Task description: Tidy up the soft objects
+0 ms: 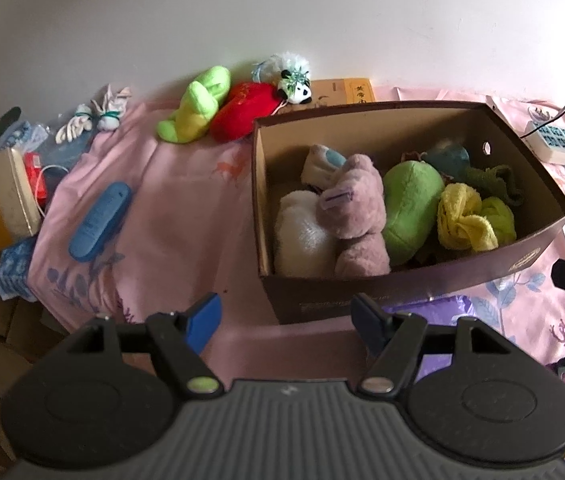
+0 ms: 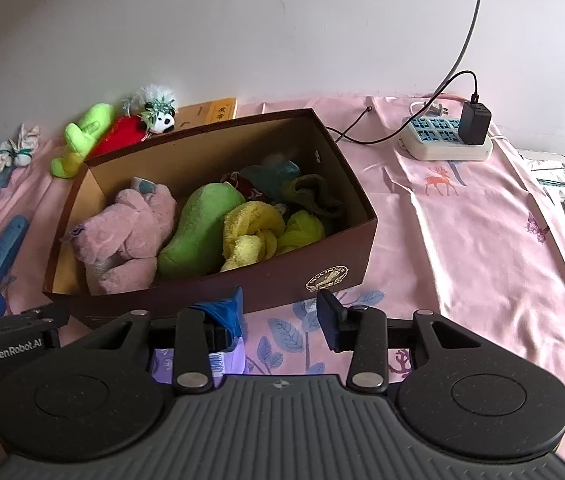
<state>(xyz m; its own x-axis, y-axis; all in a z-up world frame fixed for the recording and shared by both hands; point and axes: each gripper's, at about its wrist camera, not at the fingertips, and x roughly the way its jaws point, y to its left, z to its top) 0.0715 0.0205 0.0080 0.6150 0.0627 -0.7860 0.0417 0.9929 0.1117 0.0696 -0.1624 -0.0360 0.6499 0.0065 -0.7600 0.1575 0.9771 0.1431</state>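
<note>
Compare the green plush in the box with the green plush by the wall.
The boxed plush is a duller green, one smooth pear-like lump; the wall plush is brighter lime with yellow and has limb-like ends. The first lies inside the box among other toys; the second lies on the pink sheet beside a red plush. Both are soft.

Left wrist view: looks forward and down along my left gripper (image 1: 284, 322) from near the box's (image 1: 422, 288) front left corner, facing the wall. Right wrist view: looks along my right gripper (image 2: 282, 314) from near the box's (image 2: 218, 292) front wall, further right. Shared: box, its plush contents, pink bedsheet (image 1: 186, 184) (image 2: 462, 220), power strip (image 1: 554, 142) (image 2: 446, 140).
</note>
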